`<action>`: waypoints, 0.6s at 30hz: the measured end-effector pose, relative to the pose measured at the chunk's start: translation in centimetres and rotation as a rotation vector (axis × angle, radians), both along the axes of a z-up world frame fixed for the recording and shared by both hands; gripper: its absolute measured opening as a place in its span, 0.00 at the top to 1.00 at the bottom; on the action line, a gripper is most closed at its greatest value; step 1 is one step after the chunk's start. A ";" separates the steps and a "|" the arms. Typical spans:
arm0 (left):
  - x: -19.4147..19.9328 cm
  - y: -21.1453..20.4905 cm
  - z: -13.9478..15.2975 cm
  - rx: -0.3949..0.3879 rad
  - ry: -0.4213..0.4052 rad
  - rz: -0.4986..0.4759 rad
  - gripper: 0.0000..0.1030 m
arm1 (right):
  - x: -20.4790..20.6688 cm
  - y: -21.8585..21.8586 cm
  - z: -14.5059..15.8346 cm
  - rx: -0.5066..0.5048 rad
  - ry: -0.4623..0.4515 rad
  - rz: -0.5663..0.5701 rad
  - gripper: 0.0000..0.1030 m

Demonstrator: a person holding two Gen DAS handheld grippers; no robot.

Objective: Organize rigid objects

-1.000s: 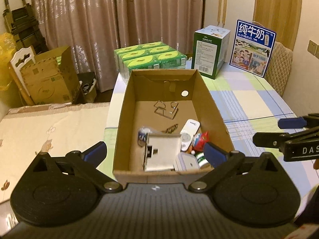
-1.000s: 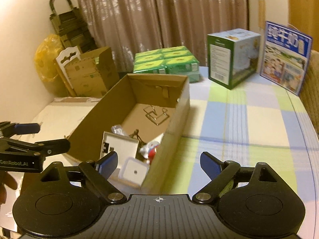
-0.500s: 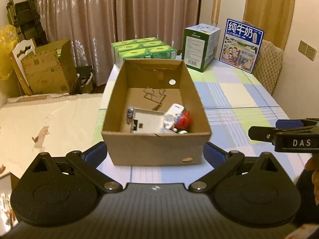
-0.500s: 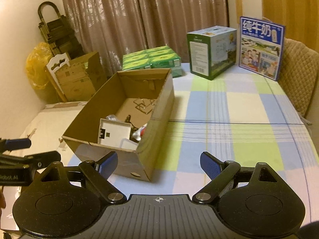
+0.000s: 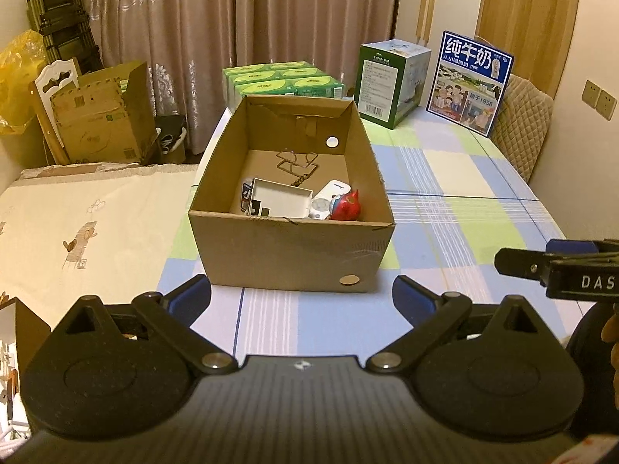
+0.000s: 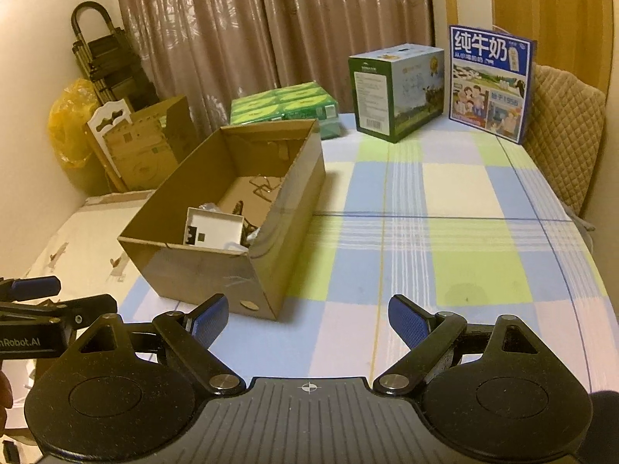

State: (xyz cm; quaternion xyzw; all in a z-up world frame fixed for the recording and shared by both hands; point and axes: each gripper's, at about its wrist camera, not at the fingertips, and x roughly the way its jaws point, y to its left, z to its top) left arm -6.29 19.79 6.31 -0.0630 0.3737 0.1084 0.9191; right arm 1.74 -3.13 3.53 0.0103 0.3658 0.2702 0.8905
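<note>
Brown curtains close off the far wall of a dim room, and a checked cloth in blue, green and white covers the table (image 6: 445, 232). On its left part stands an open cardboard box (image 5: 290, 247), and the things to be sorted all lie inside it: a flat white case (image 5: 280, 203) leaning near the front wall, a white remote (image 5: 329, 199) just beside it, a red toy (image 5: 348, 207) touching the remote, and a bent wire piece (image 5: 294, 162) farther back on the floor of the box. Green packs (image 5: 282, 85), a tall green carton (image 5: 390, 81) and a blue milk poster (image 5: 474, 81) stand along the far edge, well apart from the box.

The left gripper (image 5: 301, 294) hangs just in front of the box's near wall with its jaws wide apart and nothing between them. The right gripper (image 6: 307, 321) hangs over bare cloth to the right of the box's front corner, its jaws likewise spread and empty.

Nothing lies loose on the cloth, so the gathering step appears finished or nearly so, with both hands held back from the box. If more is wanted, the next move probably calls for reaching over the front wall to straighten the crowded items, or for pushing the box toward the others; either needs a careful approach, since the white case hides part of what sits behind it.
</note>
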 end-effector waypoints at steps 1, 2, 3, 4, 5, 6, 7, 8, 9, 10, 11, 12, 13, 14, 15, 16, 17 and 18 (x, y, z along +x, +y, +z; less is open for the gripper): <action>0.0 0.0 0.1 0.005 0.001 0.000 0.04 | -0.1 -0.1 0.0 0.002 0.000 -0.004 0.16; 0.1 -0.1 0.1 0.013 0.003 0.001 0.04 | -0.2 -0.2 0.0 0.001 -0.003 -0.007 0.16; 0.2 -0.3 0.2 0.020 0.003 0.001 0.04 | -0.5 -0.2 0.1 0.000 -0.008 -0.005 0.16; 0.2 -0.4 0.2 0.024 0.003 -0.001 0.04 | -0.6 -0.2 0.1 -0.001 -0.010 -0.004 0.16; 0.3 -0.4 0.2 0.027 0.003 -0.004 0.04 | -0.8 -0.2 0.1 0.001 -0.010 -0.005 0.16; 0.3 -0.5 0.2 0.030 0.004 -0.005 0.04 | -0.9 -0.1 0.1 0.002 -0.007 -0.005 0.16; 0.4 -0.5 0.2 0.034 0.005 -0.005 0.04 | -0.9 0.0 0.1 0.002 -0.006 -0.003 0.16; 0.4 -0.6 0.2 0.036 0.005 -0.006 0.04 | -1.0 0.1 0.1 0.002 -0.008 -0.004 0.16; 0.4 -0.6 0.1 0.038 0.006 -0.007 0.04 | -1.1 0.1 0.2 0.002 -0.010 -0.004 0.16; 0.4 -0.6 0.1 0.038 0.006 -0.007 0.04 | -1.1 0.2 0.2 0.002 -0.010 -0.003 0.16; 0.4 -0.6 0.1 0.039 0.006 -0.009 0.04 | -1.1 0.2 0.2 0.002 -0.010 -0.002 0.16; 0.4 -0.6 0.1 0.039 0.007 -0.010 0.04 | -1.1 0.2 0.2 0.003 -0.010 -0.001 0.16; 0.4 -0.6 0.0 0.038 0.008 -0.008 0.04 | -1.2 0.2 0.2 0.002 -0.011 -0.002 0.16; 0.4 -0.5 0.0 0.038 0.008 -0.008 0.04 | -1.2 0.2 0.2 0.002 -0.010 -0.001 0.16; 0.4 -0.6 0.0 0.038 0.009 -0.007 0.04 | -1.2 0.2 0.2 0.002 -0.009 0.000 0.16; 0.4 -0.6 -0.1 0.038 0.010 -0.007 0.04 | -1.2 0.2 0.2 0.002 -0.009 0.001 0.16; 0.4 -0.6 -0.1 0.039 0.010 -0.008 0.04 | -1.2 0.3 0.3 0.000 -0.011 0.002 0.16; 0.4 -0.7 -0.1 0.039 0.011 -0.009 0.04 | -1.3 0.4 0.3 -0.003 -0.012 0.004 0.16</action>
